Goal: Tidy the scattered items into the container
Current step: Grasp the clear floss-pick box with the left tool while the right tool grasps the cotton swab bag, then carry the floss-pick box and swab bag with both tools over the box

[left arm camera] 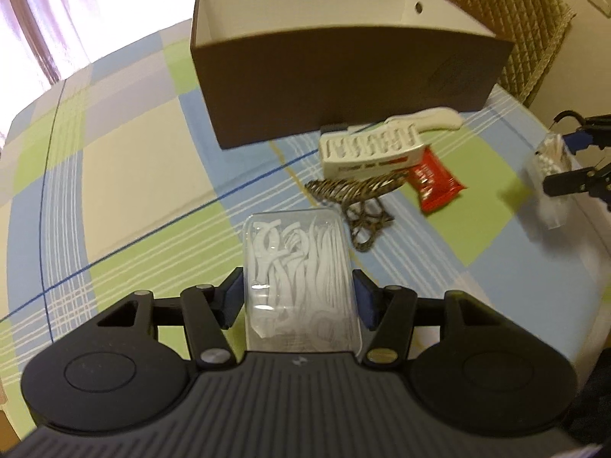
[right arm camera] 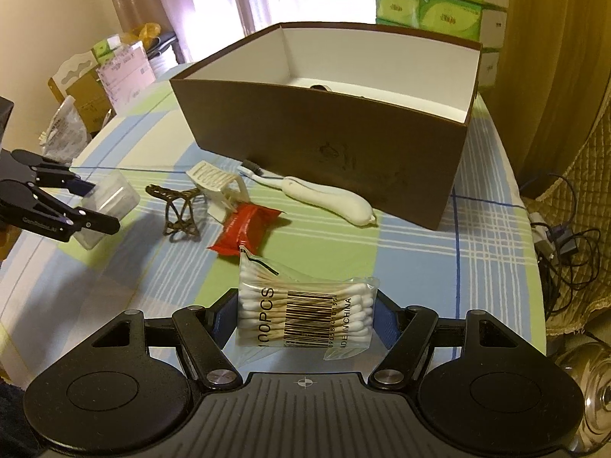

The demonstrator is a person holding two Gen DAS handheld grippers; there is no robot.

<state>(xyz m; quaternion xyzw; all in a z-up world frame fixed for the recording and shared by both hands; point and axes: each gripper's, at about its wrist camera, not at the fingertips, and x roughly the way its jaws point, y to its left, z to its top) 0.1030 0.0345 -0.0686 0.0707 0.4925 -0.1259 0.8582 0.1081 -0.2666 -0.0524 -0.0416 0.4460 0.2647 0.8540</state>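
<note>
Brown box [right arm camera: 324,122] wall hides most of its contents.

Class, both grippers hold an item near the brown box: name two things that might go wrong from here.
1. The left gripper pinches the clear plastic case of white floss picks near one end; its smooth walls might slip.
2. The right gripper squeezes a soft clear bag of cotton swabs; it may sag and catch the tall brown cardboard box wall.

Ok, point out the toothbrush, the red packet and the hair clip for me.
toothbrush [right arm camera: 328,194]: right wrist view, on its white handle.
red packet [right arm camera: 244,229]: right wrist view, mid-wrapper.
hair clip [right arm camera: 179,210]: right wrist view, on its dark frame.
</note>
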